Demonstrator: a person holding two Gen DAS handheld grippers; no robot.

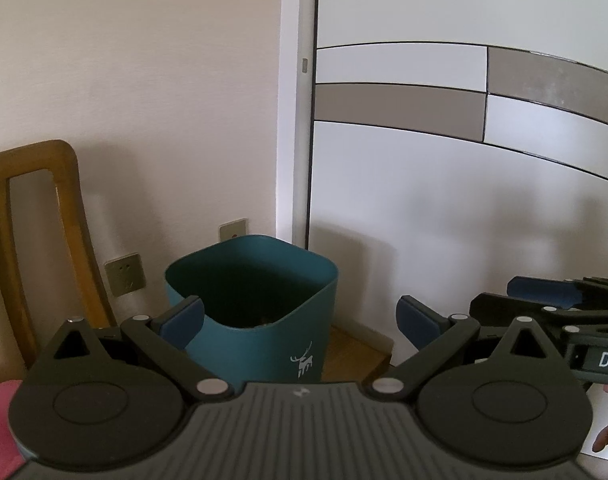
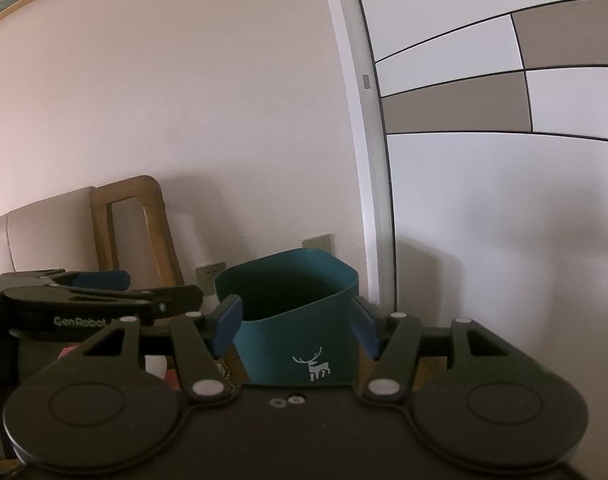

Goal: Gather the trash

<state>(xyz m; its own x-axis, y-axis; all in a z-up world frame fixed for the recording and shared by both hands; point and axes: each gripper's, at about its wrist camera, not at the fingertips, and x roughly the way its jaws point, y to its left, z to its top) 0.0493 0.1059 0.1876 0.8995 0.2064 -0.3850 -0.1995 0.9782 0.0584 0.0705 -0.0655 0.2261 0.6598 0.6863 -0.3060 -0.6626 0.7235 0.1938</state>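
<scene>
A white sliding door (image 1: 443, 200) with beige bands filled the right of both views, beside a pale wall (image 1: 144, 80). A wooden chair frame (image 1: 36, 232) leaned against that wall. The teal trash bin (image 1: 260, 312) with a white deer print stood on the wood floor (image 1: 351, 352) at the corner, just ahead of both tools. The left gripper (image 1: 300, 318) stood wide open, holding nothing. The right gripper (image 2: 296, 322) was likewise spread wide, its blue pads framing the bin without gripping it. Two wall sockets (image 1: 126, 274) sat behind.
</scene>
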